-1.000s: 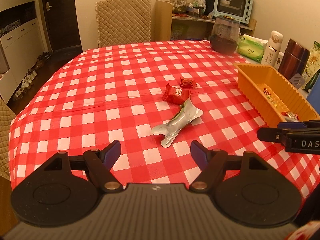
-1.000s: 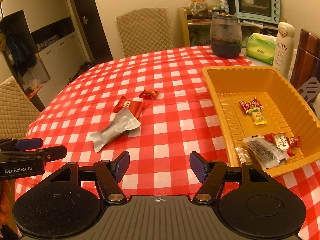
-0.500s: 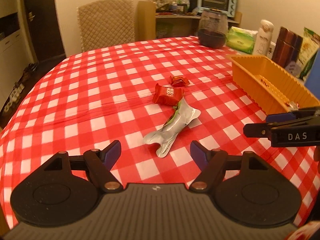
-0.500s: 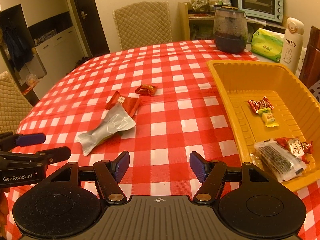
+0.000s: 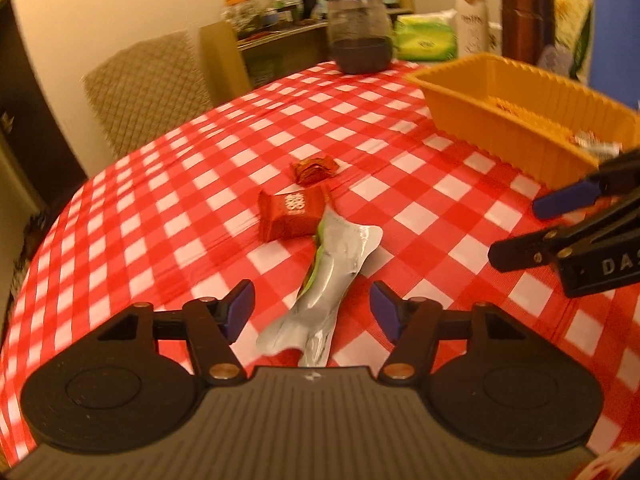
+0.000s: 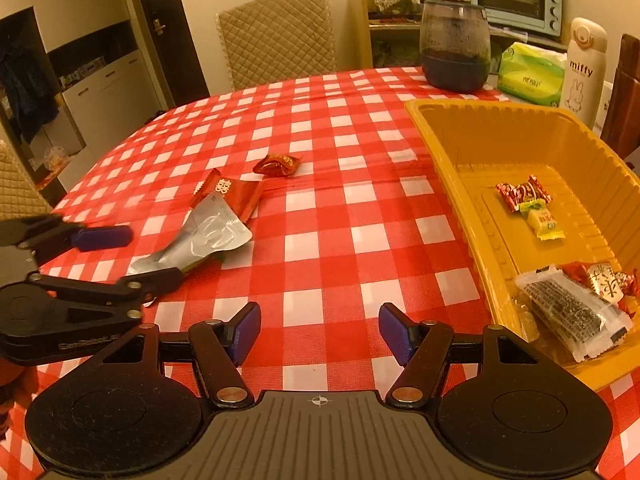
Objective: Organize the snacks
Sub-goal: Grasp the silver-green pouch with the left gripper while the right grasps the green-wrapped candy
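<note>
A red-and-white checked tablecloth point(image 6: 320, 240) covers the table. Three snacks are seen on it — a silver pouch point(image 5: 332, 280), a red wrapped bar point(image 5: 292, 216) touching its far end, and a small red candy point(image 5: 314, 170) just beyond. The left gripper point(image 5: 312, 306) is held wide apart, its fingers either side of the pouch's near end. The right gripper point(image 6: 319, 330) is likewise spread wide — nothing is held — beside the orange tray point(image 6: 448, 152), in which several wrapped snacks are lying.

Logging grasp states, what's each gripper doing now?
Left gripper: open, holding nothing, fingers either side of the silver packet.
Right gripper: open, holding nothing.
</note>
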`<state>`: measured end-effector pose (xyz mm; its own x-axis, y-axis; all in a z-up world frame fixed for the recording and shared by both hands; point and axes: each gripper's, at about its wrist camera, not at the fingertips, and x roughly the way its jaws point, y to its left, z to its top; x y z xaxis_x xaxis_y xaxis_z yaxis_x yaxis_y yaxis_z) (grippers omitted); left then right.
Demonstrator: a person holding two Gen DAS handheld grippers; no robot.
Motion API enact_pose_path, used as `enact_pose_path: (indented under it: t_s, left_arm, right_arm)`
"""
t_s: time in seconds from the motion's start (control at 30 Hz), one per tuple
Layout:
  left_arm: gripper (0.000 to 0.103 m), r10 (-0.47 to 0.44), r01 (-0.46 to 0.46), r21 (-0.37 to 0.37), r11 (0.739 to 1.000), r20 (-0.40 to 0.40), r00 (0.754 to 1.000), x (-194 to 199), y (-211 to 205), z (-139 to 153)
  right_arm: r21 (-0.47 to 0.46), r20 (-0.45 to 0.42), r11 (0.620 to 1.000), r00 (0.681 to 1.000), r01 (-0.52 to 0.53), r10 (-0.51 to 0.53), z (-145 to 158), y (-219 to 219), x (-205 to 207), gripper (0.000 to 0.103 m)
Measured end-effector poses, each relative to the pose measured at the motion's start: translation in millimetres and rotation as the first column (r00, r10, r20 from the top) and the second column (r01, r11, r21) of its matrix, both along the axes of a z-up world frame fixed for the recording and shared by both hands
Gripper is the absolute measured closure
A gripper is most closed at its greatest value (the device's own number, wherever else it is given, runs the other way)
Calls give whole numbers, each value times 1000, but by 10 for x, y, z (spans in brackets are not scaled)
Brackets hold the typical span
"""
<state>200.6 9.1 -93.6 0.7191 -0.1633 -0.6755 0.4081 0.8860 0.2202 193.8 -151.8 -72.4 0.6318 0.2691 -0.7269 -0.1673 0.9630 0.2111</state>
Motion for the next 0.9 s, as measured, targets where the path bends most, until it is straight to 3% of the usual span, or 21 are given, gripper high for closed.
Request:
enact_pose_path:
  t_s: [0.23,0.37,0.5,0.67,0.8,0.9]
  left_arm:
    - [62,-91,89,107,990,10,996,76,-153,-129]
    - [75,-93,92,119,989,2,996,103,-188,-169]
    - [78,-55,56,74,996,-18,998,83,-140,-136]
    - [80,57,-58,-11,998,-46,997,-2,45,-2]
    - [80,149,-160,-122,980,-96,984,-60,299,100]
    - [80,217,-235,-158,959,-120,969,-109,484,108]
  right_arm:
    - [20,-6,1000,1000,-7,7,-20,14,0,37]
    - [22,-10,1000,1000,-5,5,-31,20,3,37]
    - [27,-9,1000,1000,-4,4,-29,24,13,37]
    - [35,3,999,1000,-30,30,-18,95,34,37]
    - [41,19,997,997,-70,69,-14,201,78,37]
    - [39,42,992,992,-117,116,-10,327,149,37]
